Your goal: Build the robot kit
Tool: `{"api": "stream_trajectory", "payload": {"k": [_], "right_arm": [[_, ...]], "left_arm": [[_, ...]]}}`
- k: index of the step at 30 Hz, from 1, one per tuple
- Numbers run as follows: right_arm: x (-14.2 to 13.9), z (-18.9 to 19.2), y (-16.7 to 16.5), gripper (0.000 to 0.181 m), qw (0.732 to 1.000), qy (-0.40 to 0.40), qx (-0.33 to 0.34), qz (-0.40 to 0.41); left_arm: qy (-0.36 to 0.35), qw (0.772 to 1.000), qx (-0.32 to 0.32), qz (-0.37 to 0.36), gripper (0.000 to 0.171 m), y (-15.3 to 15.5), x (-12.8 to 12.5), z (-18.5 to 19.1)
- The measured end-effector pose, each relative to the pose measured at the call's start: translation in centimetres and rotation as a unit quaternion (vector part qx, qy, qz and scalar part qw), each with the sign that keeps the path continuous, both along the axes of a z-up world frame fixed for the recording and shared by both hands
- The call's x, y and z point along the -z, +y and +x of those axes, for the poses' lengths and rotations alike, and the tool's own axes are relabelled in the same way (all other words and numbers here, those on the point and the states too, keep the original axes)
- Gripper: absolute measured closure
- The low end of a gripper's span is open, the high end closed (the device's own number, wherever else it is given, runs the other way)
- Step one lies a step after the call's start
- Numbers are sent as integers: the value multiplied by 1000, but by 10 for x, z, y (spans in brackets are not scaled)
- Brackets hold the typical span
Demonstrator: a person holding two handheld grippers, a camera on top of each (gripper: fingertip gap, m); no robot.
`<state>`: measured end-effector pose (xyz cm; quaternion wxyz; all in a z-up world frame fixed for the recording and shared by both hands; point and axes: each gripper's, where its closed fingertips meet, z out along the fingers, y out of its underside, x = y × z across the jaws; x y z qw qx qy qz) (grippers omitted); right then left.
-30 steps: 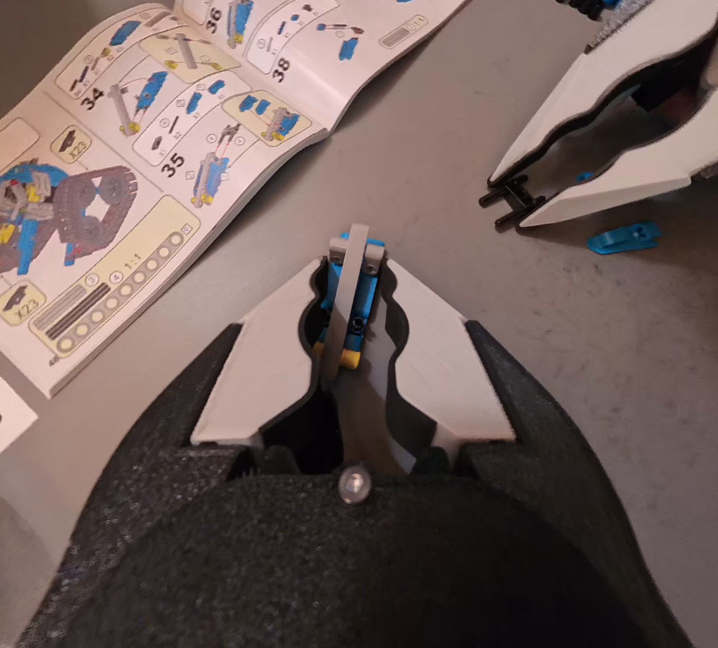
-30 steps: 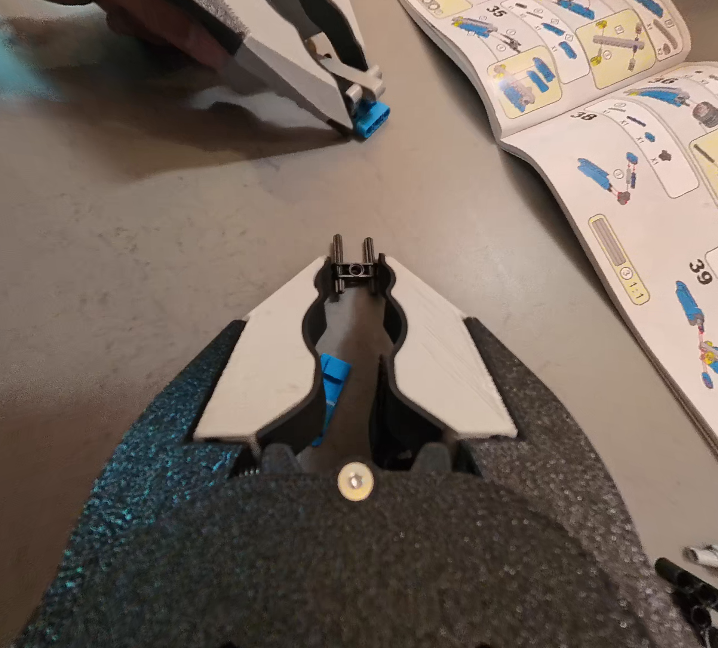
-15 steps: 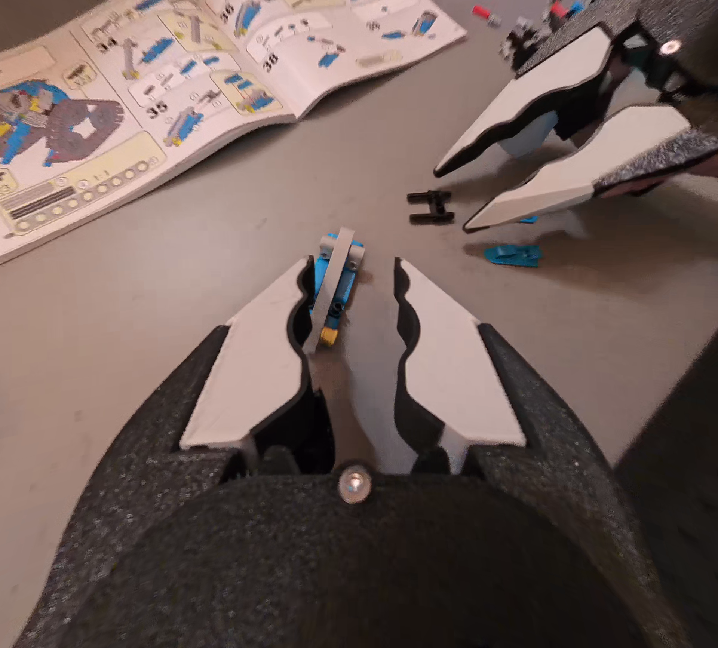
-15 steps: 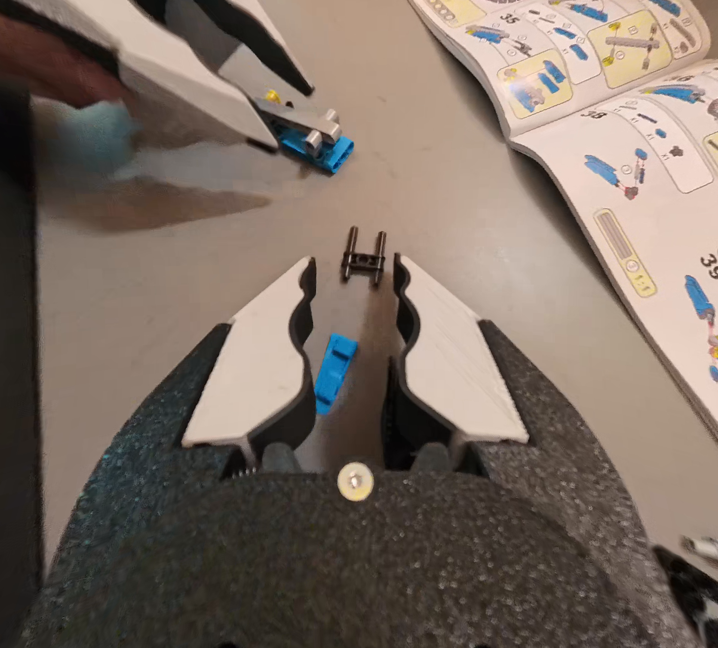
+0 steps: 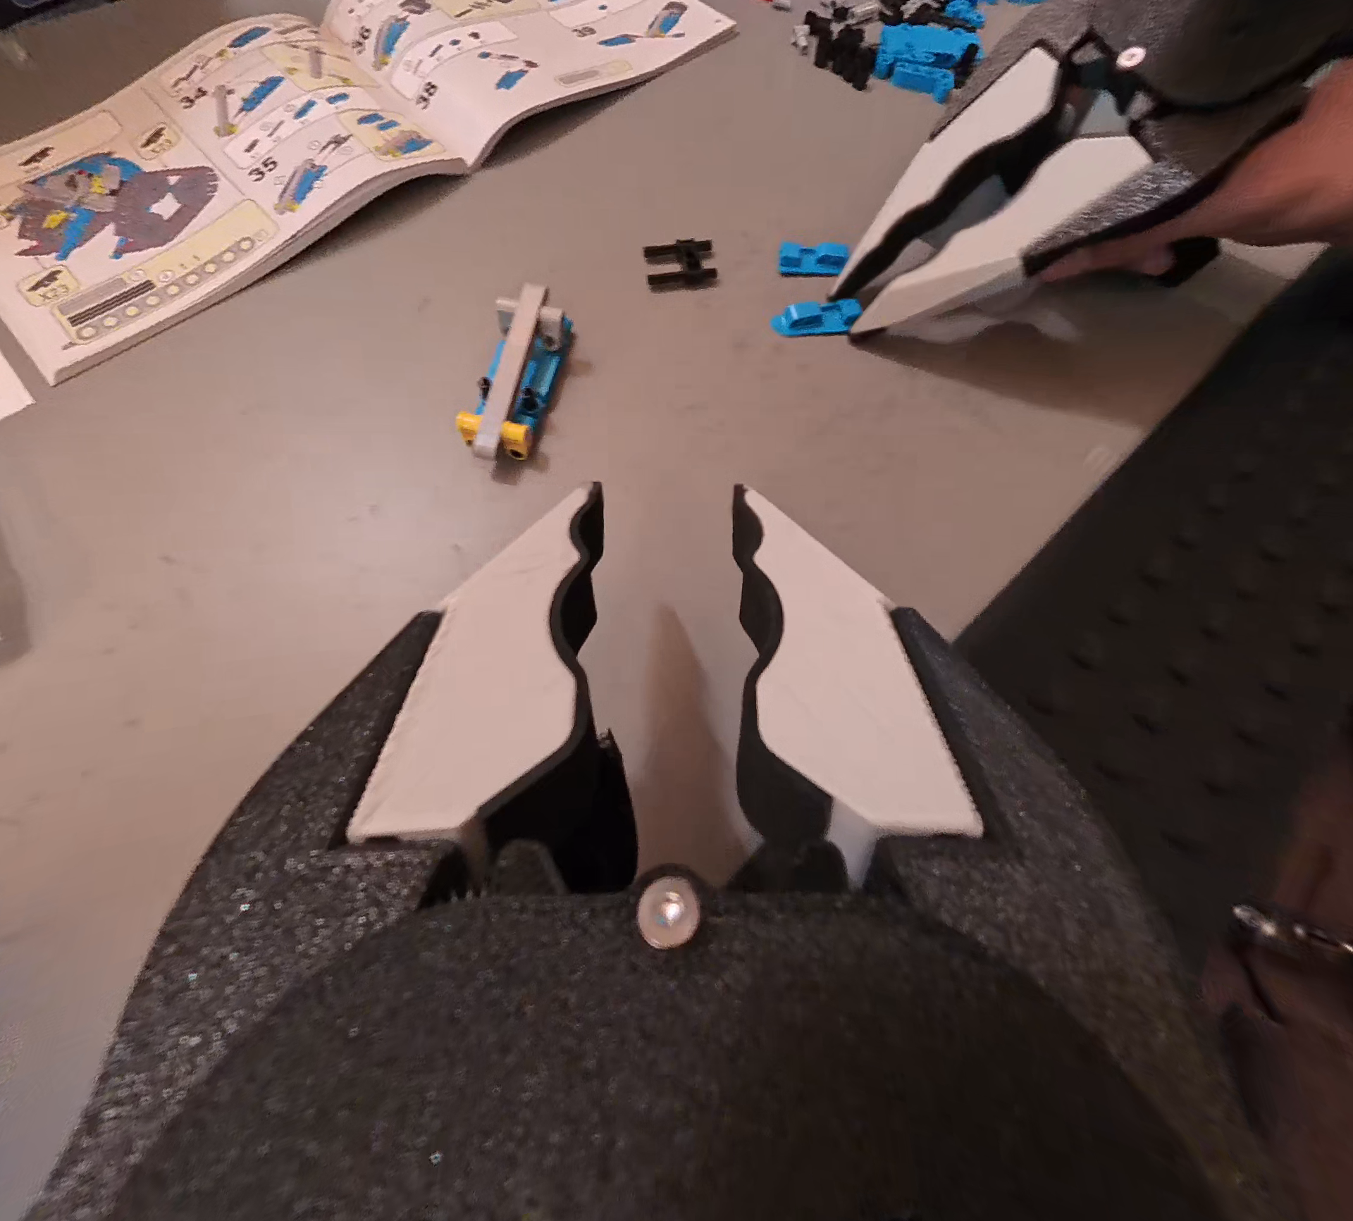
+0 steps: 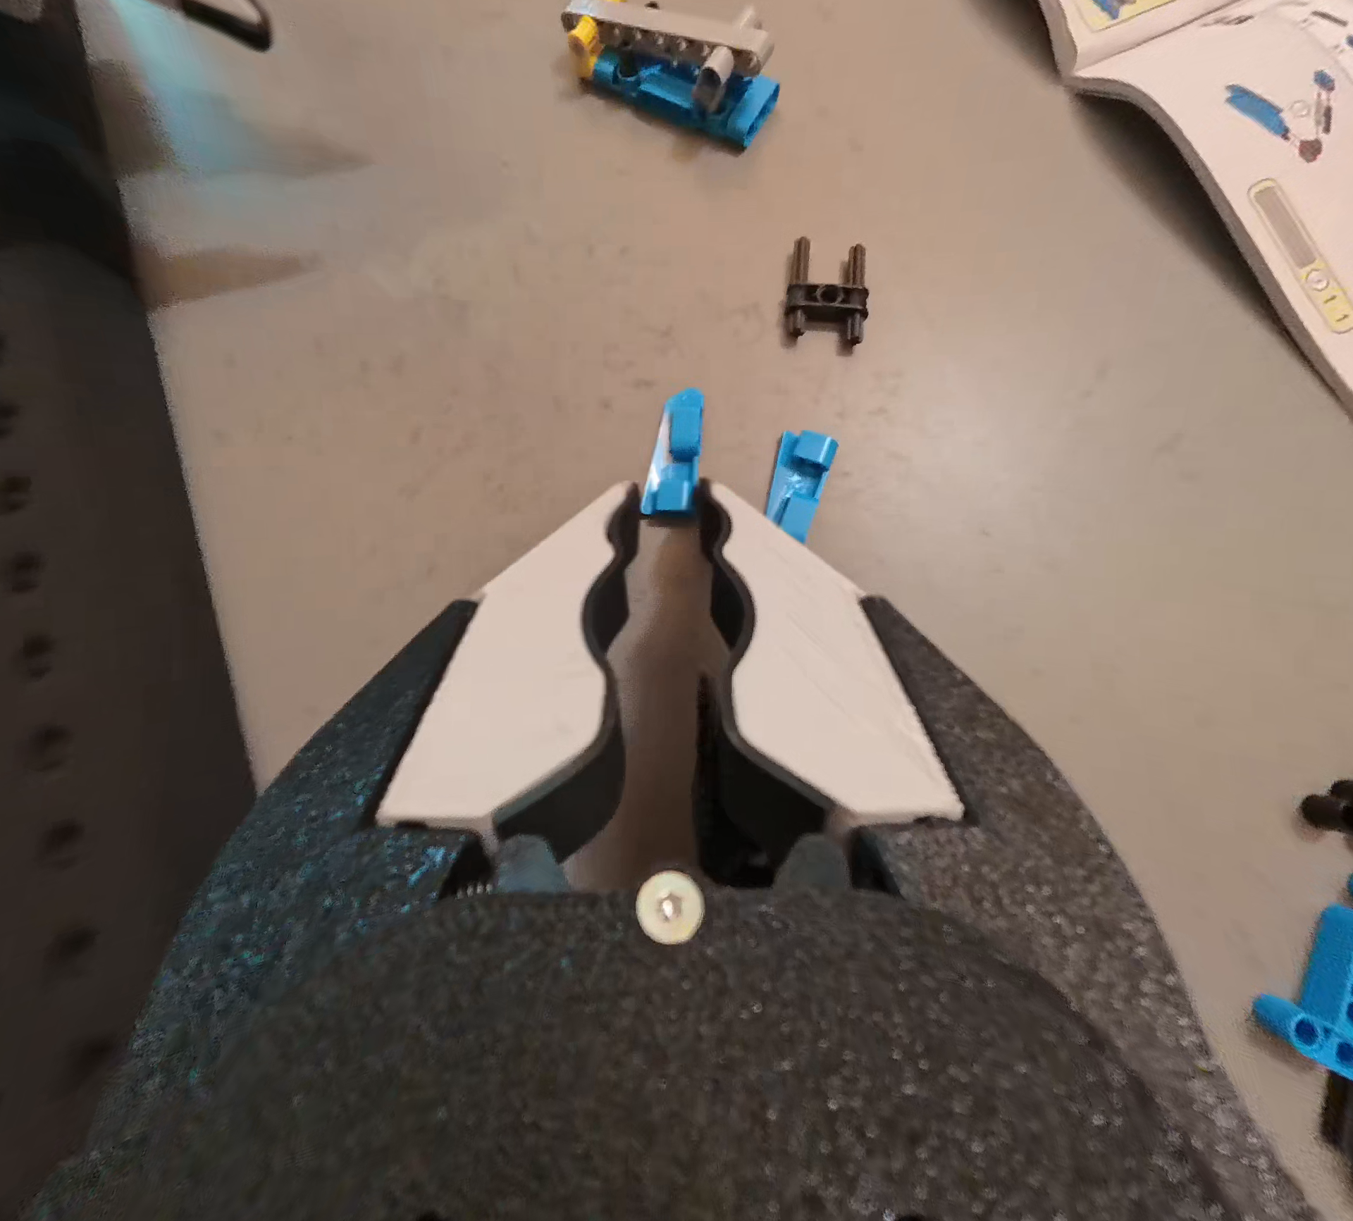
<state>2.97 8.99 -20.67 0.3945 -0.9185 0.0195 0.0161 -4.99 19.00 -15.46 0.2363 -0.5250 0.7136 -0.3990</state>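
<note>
Right gripper (image 6: 666, 490) pinches blue piece (image 6: 675, 454) pointing forward.

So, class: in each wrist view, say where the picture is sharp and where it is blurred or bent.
Left wrist view: the blue and grey assembly is sharp, the right gripper slightly smeared, and the booklet bows with wide-angle distortion.
Right wrist view: the black connector is crisp, the dark left edge streaked with motion blur.

Hobby or work table (image 5: 220, 564): grey top, open instruction booklet (image 5: 351, 88), loose pile of building-toy parts (image 5: 922, 15).
</note>
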Motion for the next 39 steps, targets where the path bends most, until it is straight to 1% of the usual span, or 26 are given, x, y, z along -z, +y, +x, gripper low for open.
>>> {"api": "stream_trajectory", "payload": {"k": [3, 5, 7, 10, 12, 15, 17, 18, 20, 22, 24, 26, 28, 29, 30, 31, 33, 34, 35, 36, 38, 39], "right_arm": [[-1, 0, 0, 167, 1000, -6, 13, -2], [-7, -5, 4, 168, 1000, 4, 10, 11], [-21, -10, 14, 168, 998, 34, 15, 46], [-58, -5, 36, 168, 987, 84, 47, 132], [-88, 5, 52, 168, 967, 126, 70, 208], [-124, 27, 70, 168, 923, 203, 97, 313], [-132, 41, 79, 168, 895, 243, 100, 362], [-132, 44, 83, 168, 886, 261, 97, 371], [-124, 43, 88, 168, 880, 285, 93, 368], [-120, 35, 88, 168, 881, 282, 80, 371], [-112, 28, 88, 168, 887, 280, 77, 358], [-108, 25, 90, 168, 887, 289, 77, 350], [-108, 20, 94, 168, 880, 317, 71, 345], [-108, 18, 96, 168, 877, 332, 67, 341], [-106, 15, 98, 168, 875, 345, 64, 334], [-104, 13, 100, 168, 873, 356, 63, 327], [-101, 7, 101, 168, 873, 366, 60, 318], [-100, 5, 101, 168, 875, 364, 57, 314], [-97, 2, 100, 168, 885, 348, 58, 305], [-94, 1, 100, 168, 901, 314, 62, 294], [-91, 4, 98, 171, 938, 197, 73, 277], [-93, 3, 97, 171, 951, 136, 68, 268]], "left_arm": [[-11, 1000, 11, 4, 138, -8, -1, -6], [-21, 1000, 16, 7, 138, -10, -4, -8], [-36, 999, 23, -6, 138, -14, -11, -7], [-49, 997, 28, -54, 138, -19, -23, -5], [-53, 995, 17, -85, 138, -17, -28, -1], [-67, 990, -4, -123, 138, -8, -37, 3], [-69, 988, -11, -138, 138, -2, -37, 3], [-63, 988, -14, -138, 138, 0, -34, 4], [-45, 991, -25, -127, 142, 8, -25, 4], [-40, 991, -38, -119, 143, 15, -20, 5], [-41, 992, -43, -112, 143, 18, -20, 8], [-51, 994, -46, -82, 142, 20, -20, 15], [-73, 996, -40, -41, 143, 19, -23, 25], [-87, 996, -32, -19, 147, 17, -25, 30], [-102, 994, -28, 4, 157, 16, -26, 34], [-116, 992, -35, 22, 159, 17, -29, 39], [-132, 990, -36, 23, 156, 13, -32, 45], [-131, 991, -30, 13, 147, 7, -33, 47], [-127, 991, -31, 3, 140, 5, -33, 49], [-122, 992, -35, -8, 137, 3, -33, 52], [-113, 991, -45, -51, 136, 3, -35, 56], [-106, 990, -47, -85, 136, 2, -37, 57]]}}
